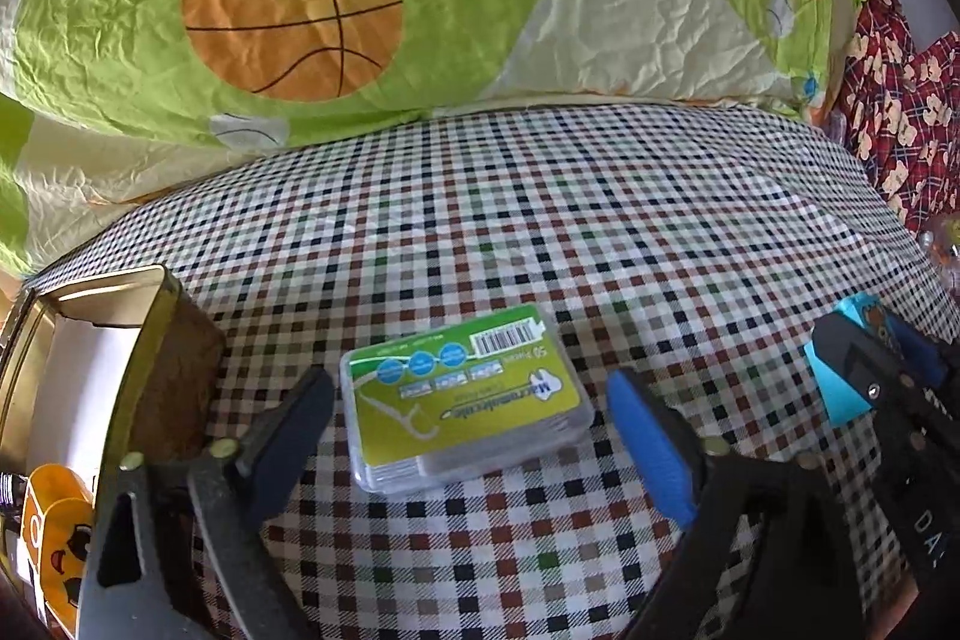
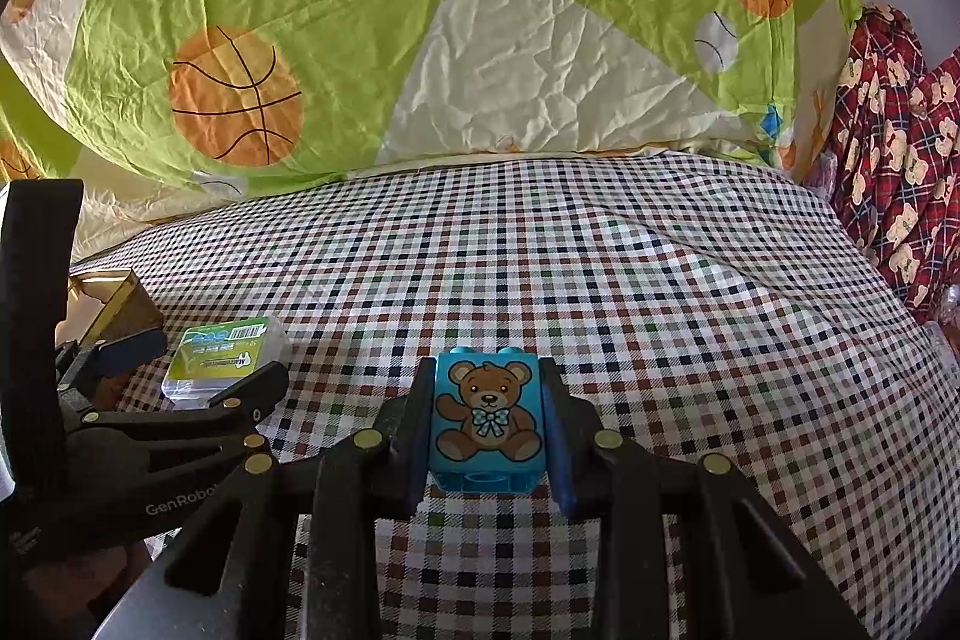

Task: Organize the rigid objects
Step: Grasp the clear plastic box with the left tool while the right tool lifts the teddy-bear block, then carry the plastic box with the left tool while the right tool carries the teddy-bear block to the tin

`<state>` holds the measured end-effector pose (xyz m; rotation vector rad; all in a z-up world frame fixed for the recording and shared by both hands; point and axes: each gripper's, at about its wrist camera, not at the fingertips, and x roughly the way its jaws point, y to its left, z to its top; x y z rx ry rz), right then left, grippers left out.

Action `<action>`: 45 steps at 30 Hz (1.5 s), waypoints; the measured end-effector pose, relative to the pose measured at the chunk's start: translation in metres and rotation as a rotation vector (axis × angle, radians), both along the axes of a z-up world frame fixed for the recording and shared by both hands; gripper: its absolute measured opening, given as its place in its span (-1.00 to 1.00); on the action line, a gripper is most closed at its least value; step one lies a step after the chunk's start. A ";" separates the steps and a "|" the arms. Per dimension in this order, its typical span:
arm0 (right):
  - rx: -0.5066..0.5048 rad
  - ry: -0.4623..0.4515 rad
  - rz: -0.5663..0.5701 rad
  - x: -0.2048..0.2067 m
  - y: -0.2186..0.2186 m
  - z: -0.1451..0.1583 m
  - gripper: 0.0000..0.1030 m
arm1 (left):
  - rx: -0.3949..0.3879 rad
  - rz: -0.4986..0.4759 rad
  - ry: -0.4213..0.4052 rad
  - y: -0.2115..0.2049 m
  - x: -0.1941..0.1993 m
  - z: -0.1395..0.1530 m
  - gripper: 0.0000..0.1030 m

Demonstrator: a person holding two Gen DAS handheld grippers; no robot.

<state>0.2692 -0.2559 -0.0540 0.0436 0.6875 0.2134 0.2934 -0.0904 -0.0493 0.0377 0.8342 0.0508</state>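
Leftmost in our left wrist view, a gold-rimmed tin box point(image 1: 129, 340) sits open on the checked bedsheet point(image 1: 600, 220), with an orange toy block point(image 1: 57, 532) low at the frame's edge beside it. Just right of the tin, we hold the left gripper point(image 1: 471, 418) with its fingers spread wide on either side of a clear plastic case with a green label and barcode point(image 1: 465, 400), which lies flat on the sheet; neither finger touches it. Farther right in that view, the right gripper point(image 1: 864, 370) appears at the edge, carrying a blue block. From the right wrist view, the tin box point(image 2: 114, 304) and the clear plastic case point(image 2: 225, 355) show at far left behind the left gripper point(image 2: 198, 370), well apart from the centre of the frame. There, the right gripper point(image 2: 487, 418) is clamped on a blue toy brick printed with a teddy bear point(image 2: 487, 415), both fingers pressed against its sides above the bedsheet point(image 2: 660, 280). Behind everything lies a green quilt printed with basketballs point(image 2: 360, 10), and red plaid fabric with bears point(image 2: 900, 130) hangs at far right.
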 end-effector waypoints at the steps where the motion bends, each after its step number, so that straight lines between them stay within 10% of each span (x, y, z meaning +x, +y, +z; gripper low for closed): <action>1: -0.002 -0.009 0.006 -0.002 0.001 0.001 -0.34 | 0.004 -0.007 -0.001 0.001 -0.001 0.001 0.65; 11: 0.034 -0.048 0.033 -0.008 0.001 0.006 -0.34 | 0.006 -0.067 -0.056 -0.003 -0.027 0.005 0.09; 16: 0.037 -0.053 0.051 -0.010 0.004 0.006 -0.34 | -0.029 -0.062 -0.061 0.005 -0.031 0.007 0.14; 20: 0.037 -0.050 0.053 -0.010 0.006 0.006 -0.34 | -0.020 -0.031 -0.043 0.006 -0.025 0.007 0.98; 29: 0.039 -0.053 0.067 -0.011 0.004 0.007 -0.34 | -0.107 -0.034 0.054 0.011 -0.009 -0.006 0.57; 45: 0.092 -0.123 0.094 -0.027 0.000 0.016 -0.34 | -0.110 0.049 -0.232 0.022 -0.076 0.027 0.57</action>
